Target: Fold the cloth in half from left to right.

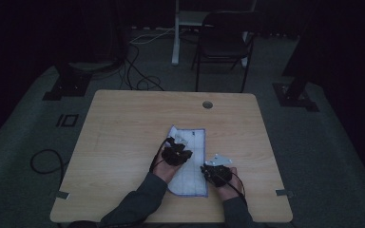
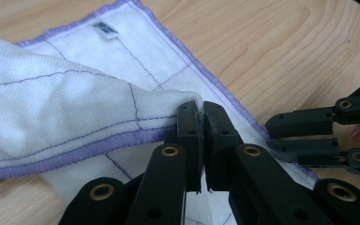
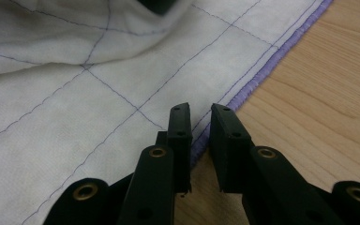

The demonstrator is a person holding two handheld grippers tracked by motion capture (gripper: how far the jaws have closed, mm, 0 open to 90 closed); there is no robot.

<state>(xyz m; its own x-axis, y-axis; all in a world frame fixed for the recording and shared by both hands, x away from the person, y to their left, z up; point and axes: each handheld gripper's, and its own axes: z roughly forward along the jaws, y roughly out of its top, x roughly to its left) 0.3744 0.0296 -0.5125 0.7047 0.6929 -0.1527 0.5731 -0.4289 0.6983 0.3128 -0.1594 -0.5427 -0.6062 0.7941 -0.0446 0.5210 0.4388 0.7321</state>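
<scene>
Left gripper view is showing the left hand-held gripper [image 2: 200, 123] clamping the white, purple-hemmed quilted cloth [image 2: 65, 103]; the right hand-held gripper [image 3: 200, 123], jaws apart, should be pinning the hem on the wooden tabletop [image 3: 318, 93].

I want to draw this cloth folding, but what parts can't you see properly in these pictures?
- Label on the cloth: left gripper view, print too small and blurred to read.
- Cloth's near end: high view, covered by the left gripper and hand.
- Cloth's far part: right gripper view, cut off by the top edge.
- Right gripper: whether its parted jaws touch the cloth hem, their own tips hide.
</scene>
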